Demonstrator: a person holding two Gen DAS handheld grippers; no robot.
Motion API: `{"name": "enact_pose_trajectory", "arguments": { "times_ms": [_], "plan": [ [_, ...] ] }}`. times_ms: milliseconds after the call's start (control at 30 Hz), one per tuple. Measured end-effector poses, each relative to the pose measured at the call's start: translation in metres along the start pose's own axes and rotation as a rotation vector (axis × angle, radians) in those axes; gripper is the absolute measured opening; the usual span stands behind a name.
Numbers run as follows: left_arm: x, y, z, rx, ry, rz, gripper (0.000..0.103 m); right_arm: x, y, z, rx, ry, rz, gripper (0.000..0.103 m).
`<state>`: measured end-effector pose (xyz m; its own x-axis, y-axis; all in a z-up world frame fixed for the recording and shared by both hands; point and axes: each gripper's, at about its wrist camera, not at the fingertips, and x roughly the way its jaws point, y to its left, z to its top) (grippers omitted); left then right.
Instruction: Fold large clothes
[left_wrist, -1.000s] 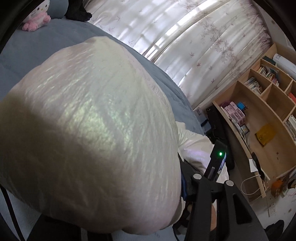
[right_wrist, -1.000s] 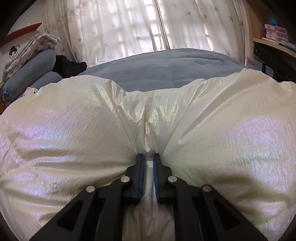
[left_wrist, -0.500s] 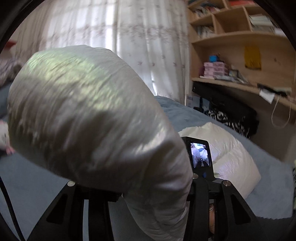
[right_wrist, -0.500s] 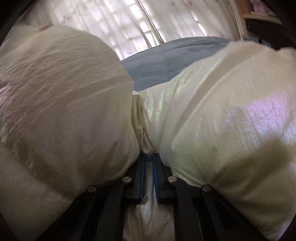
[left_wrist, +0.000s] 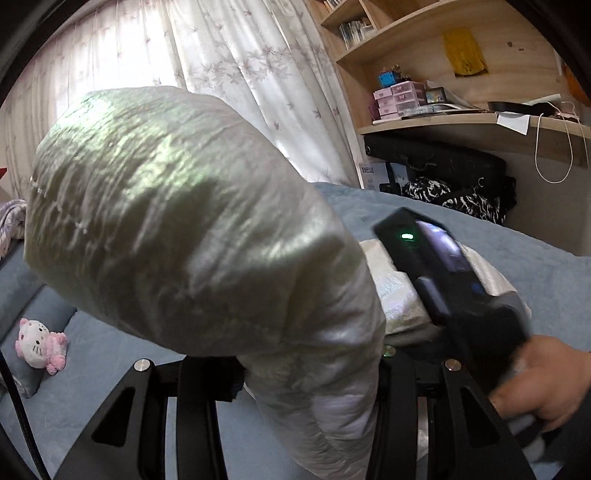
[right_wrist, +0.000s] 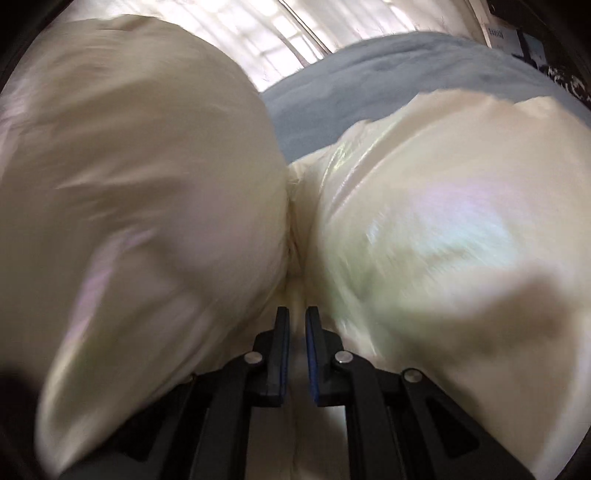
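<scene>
A puffy, shiny cream-white down jacket is the garment. My left gripper is shut on a thick fold of it and holds a big bulge up above the grey-blue bed; the fingertips are hidden by cloth. In the left wrist view the right gripper's body and the hand holding it show at right, over the rest of the jacket. My right gripper is shut on a seam of the jacket, with puffed panels bulging on both sides.
A pink and white plush toy lies on the bed at left. Curtains hang behind the bed. Wooden shelves and a desk with boxes stand at right, with a black bag below.
The left gripper has swung the lifted jacket part up and over toward the right gripper. The right gripper has stayed clamped while the left panel has risen beside it.
</scene>
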<state>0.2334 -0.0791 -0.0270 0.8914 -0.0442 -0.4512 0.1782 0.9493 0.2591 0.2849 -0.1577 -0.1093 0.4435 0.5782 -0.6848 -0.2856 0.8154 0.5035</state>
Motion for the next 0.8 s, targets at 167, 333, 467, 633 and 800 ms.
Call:
{"name": "enact_pose_trajectory", "arguments": {
  "times_ms": [167, 333, 467, 633, 800],
  "plan": [
    [-0.004, 0.000, 0.002, -0.001, 0.018, -0.016, 0.042, 0.009, -0.006, -0.024, -0.007, 0.015, 0.016, 0.009],
    [-0.002, -0.008, 0.000, 0.031, 0.043, -0.017, 0.042, 0.027, -0.009, -0.031, -0.012, 0.013, 0.039, 0.009],
    [-0.004, -0.012, -0.001, 0.053, 0.040, -0.010, 0.042, 0.026, -0.011, -0.029, -0.011, 0.022, 0.054, 0.009],
    [-0.005, -0.024, 0.006, 0.117, 0.041, -0.010, 0.042, -0.019, -0.027, -0.015, 0.039, 0.031, 0.053, 0.009],
    [-0.005, -0.044, 0.005, 0.188, 0.045, -0.004, 0.042, -0.091, -0.060, -0.014, 0.040, -0.089, -0.121, 0.009]
  ]
}}
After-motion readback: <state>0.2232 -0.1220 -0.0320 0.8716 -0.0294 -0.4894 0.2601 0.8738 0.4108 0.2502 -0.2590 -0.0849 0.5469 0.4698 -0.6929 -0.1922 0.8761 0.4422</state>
